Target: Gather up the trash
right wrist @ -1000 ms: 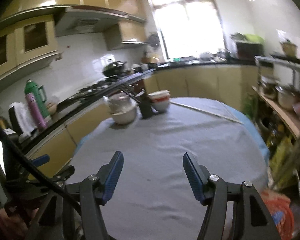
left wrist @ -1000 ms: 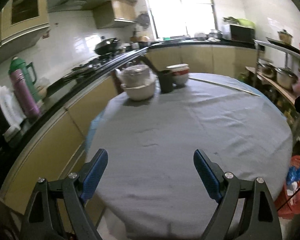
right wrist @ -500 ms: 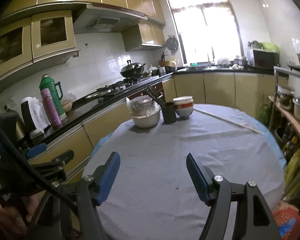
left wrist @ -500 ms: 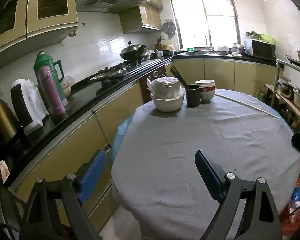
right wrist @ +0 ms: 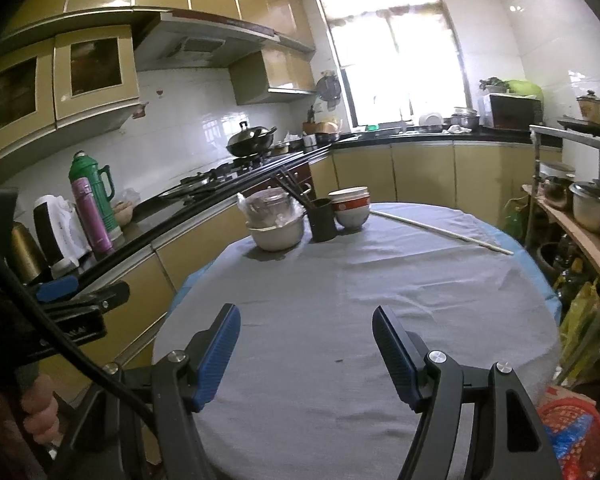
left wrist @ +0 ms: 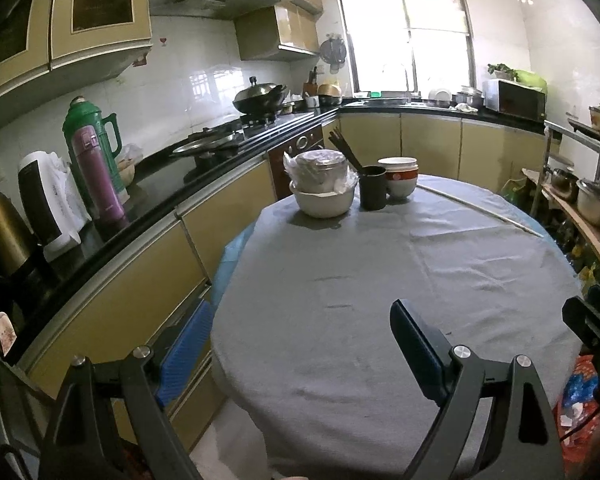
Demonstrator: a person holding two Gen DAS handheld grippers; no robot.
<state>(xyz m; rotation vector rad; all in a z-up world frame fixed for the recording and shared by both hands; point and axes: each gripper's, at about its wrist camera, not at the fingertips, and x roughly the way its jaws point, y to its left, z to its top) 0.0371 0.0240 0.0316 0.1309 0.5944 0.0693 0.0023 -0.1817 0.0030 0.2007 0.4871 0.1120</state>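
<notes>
Two grippers, both empty. Your left gripper [left wrist: 300, 308] hangs over the near left rim of the table [left wrist: 380, 272], jaws spread wide with only grey cloth between them. The jaws of your right gripper [right wrist: 306, 312] are spread less far and have just been opening, and nothing sits between them either. Both are tipped down at the cloth, which reads as a scanning pose rather than a reach. Four items are grouped at the far edge, probably pushed back to keep the middle free: a white bowl [left wrist: 324, 202] carrying a plastic-wrapped pot, a dark cup [left wrist: 373, 190] of chopsticks just beside it, a pair of stacked bowls [left wrist: 400, 180] touching the cup, and a thin stick [left wrist: 480, 210] lying slantwise toward the right rim. One dark speck [right wrist: 339, 360] lies on the cloth ahead of your right gripper, too small to name. No other loose trash shows on the cloth. Trash proper appears to be in the red basket [right wrist: 568, 428] on the floor by the table's near right edge, stuffed with blue plastic. On the left, the counter [left wrist: 160, 184] runs close along the table with only a narrow gap. On the right, a shelf rack [right wrist: 580, 236] crowds the rim above the basket, so go down there slowly. The middle of the cloth is your free lane.
</notes>
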